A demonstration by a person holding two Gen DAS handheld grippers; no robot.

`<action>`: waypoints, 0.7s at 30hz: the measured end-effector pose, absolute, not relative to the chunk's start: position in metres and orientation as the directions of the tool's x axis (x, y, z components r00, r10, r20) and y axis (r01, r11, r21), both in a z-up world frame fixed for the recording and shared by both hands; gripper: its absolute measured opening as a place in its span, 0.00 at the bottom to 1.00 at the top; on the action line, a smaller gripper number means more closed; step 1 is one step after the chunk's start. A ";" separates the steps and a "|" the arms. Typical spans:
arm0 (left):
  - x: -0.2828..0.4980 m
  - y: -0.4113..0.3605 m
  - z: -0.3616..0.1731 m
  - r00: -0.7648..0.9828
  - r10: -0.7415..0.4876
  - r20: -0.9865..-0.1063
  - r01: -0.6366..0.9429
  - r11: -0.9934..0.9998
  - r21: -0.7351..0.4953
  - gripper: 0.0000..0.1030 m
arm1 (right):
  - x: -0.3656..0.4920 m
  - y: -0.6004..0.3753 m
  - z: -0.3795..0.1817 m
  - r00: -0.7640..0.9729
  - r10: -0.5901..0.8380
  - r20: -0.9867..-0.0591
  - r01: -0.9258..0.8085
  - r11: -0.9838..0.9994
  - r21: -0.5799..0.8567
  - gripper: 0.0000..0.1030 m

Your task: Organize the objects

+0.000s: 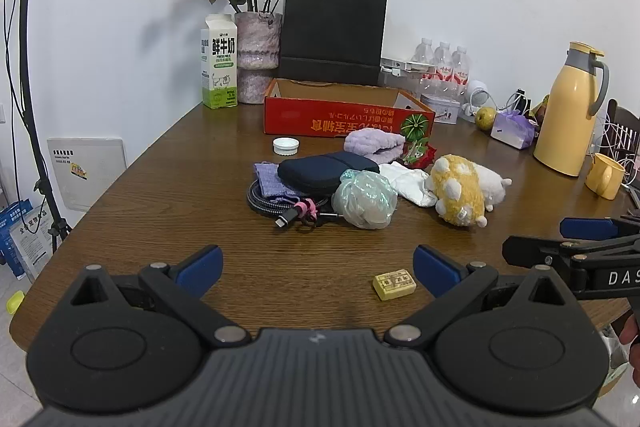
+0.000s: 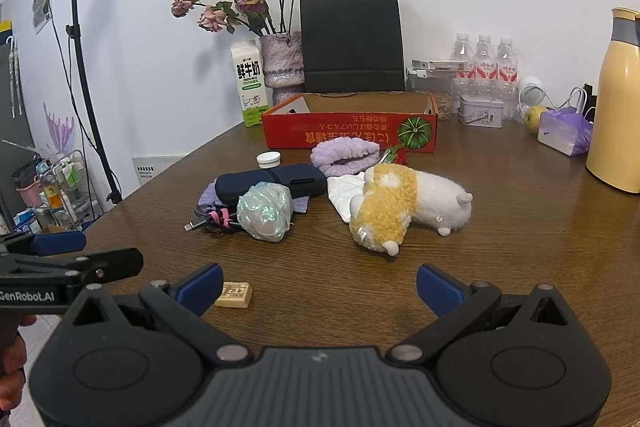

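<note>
On the wooden table (image 1: 160, 187), the clutter pile (image 1: 340, 183) lies before the red box (image 1: 344, 115), which looks empty. Sorting appears unstarted. Left gripper (image 1: 318, 267) and right gripper (image 2: 320, 285): both spread wide, holding nothing.

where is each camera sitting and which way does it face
Left wrist: on the left gripper, low over the table's near edge, facing the clutter and red box; own open fingers show, right gripper at right.
Right wrist: on the right gripper, same heading, plush ahead; left gripper at left.
Shared: box, plush, small yellow block.
</note>
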State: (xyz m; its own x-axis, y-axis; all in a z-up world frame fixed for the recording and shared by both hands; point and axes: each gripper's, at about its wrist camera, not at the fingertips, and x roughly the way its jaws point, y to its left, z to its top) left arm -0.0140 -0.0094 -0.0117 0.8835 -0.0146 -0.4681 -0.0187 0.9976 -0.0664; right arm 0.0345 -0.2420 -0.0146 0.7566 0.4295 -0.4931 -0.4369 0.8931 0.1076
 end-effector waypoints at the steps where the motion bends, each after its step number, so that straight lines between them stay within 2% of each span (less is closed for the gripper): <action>1: -0.014 -0.009 -0.012 0.884 -0.016 -0.467 -0.018 0.998 -0.067 1.00 | 0.035 -0.242 -0.015 0.757 0.429 -0.493 -0.436 0.893 0.108 1.00; 21: -0.014 -0.012 -0.016 0.887 -0.027 -0.460 -0.007 0.997 -0.072 1.00 | 0.035 -0.249 -0.021 0.757 0.426 -0.495 -0.430 0.896 0.115 1.00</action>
